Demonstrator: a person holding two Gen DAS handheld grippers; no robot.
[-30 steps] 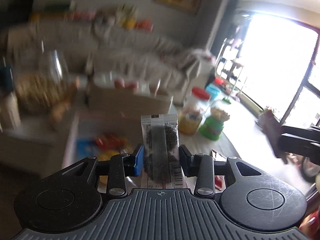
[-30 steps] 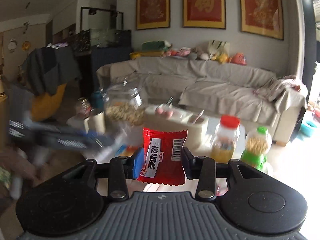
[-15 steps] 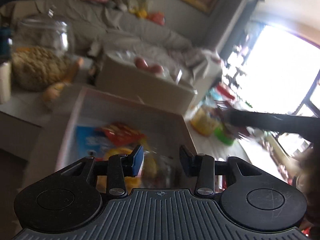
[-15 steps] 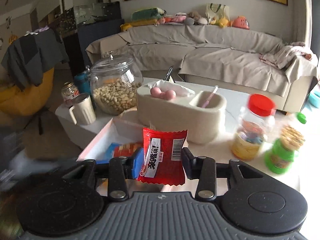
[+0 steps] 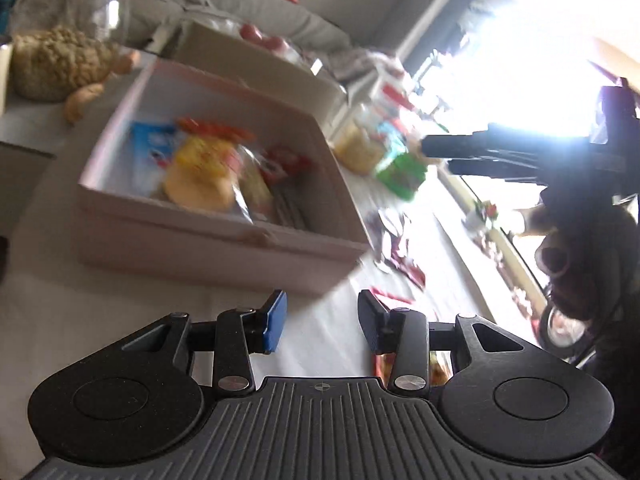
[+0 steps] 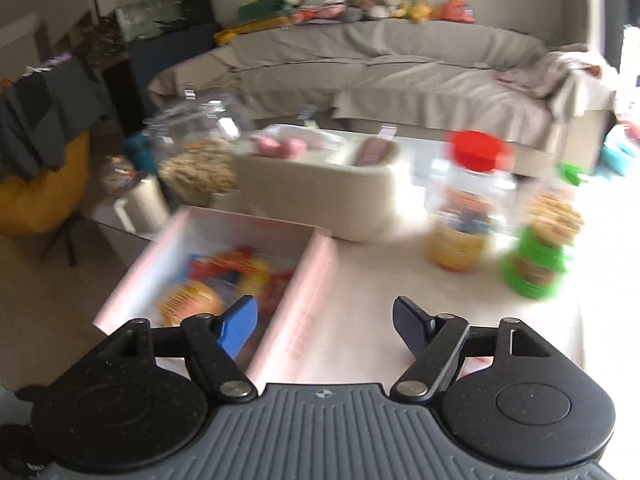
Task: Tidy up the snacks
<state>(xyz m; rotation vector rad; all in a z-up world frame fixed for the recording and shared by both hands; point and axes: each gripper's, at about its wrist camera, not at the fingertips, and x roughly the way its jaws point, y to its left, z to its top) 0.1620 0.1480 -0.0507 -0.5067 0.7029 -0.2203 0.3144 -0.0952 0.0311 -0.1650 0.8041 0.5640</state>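
Both grippers empty beside the shallow pale pink snack box (image 6: 308, 276)

The right gripper (image 6: 324, 326), jaws just spread wide, no longer holds the red packet; the left gripper (image 5: 320, 326) stands half-open, its dark snack bar gone.

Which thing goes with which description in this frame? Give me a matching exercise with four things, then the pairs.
Things:
1. box
2. glass jar
3. red-lidded jar
4. right gripper

Descriptions:
A. holds pale nuts
B. jaws wide, nothing between them
C. holds mixed snack packets
D. stands beside a green-based jar

Pairs: 1-C, 2-A, 3-D, 4-B
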